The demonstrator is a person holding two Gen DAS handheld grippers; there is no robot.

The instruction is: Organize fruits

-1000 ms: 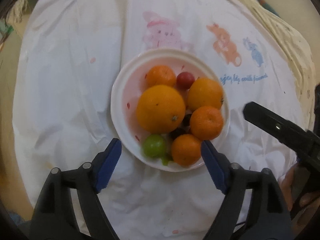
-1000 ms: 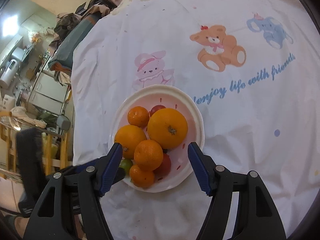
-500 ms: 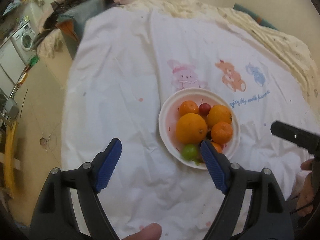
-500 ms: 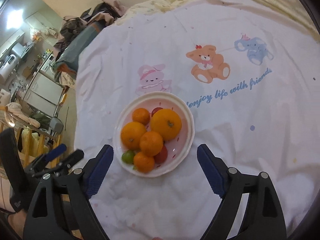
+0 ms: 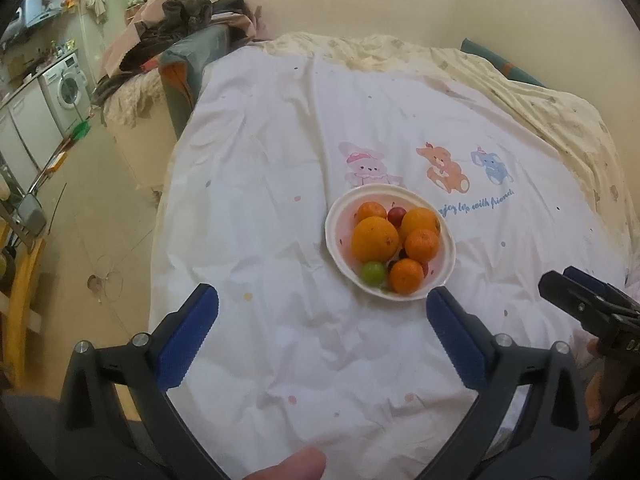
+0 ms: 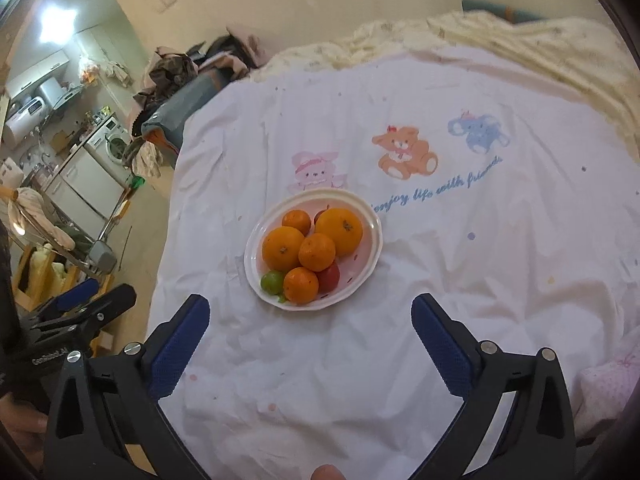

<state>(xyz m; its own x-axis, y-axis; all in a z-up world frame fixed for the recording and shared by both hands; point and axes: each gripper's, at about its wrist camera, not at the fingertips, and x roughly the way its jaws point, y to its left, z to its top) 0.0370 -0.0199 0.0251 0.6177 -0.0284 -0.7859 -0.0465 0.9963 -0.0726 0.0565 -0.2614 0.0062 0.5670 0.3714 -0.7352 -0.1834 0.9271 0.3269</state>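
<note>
A white plate (image 5: 334,220) (image 6: 370,240) sits on a white printed cloth and holds several oranges (image 5: 375,239) (image 6: 339,231), a green fruit (image 5: 373,272) (image 6: 272,281) and small red fruits (image 5: 396,215) (image 6: 329,276). My left gripper (image 5: 322,316) is open and empty, held back and above the plate's near side. My right gripper (image 6: 310,318) is open and empty, also back from the plate. The right gripper shows at the right edge of the left wrist view (image 5: 580,304); the left gripper shows at the left of the right wrist view (image 6: 86,304).
The cloth (image 5: 260,200) has a rabbit, bear and elephant print (image 6: 404,152) and covers a round surface. A cream blanket (image 5: 540,92) lies behind. Left of it the floor (image 5: 100,220) drops away, with piled clothes (image 5: 180,16) and a washing machine (image 5: 68,88).
Both grippers have pulled back and up from the plate, so it looks smaller and more of the room shows. Both stay open and empty. The fruit has not moved.
</note>
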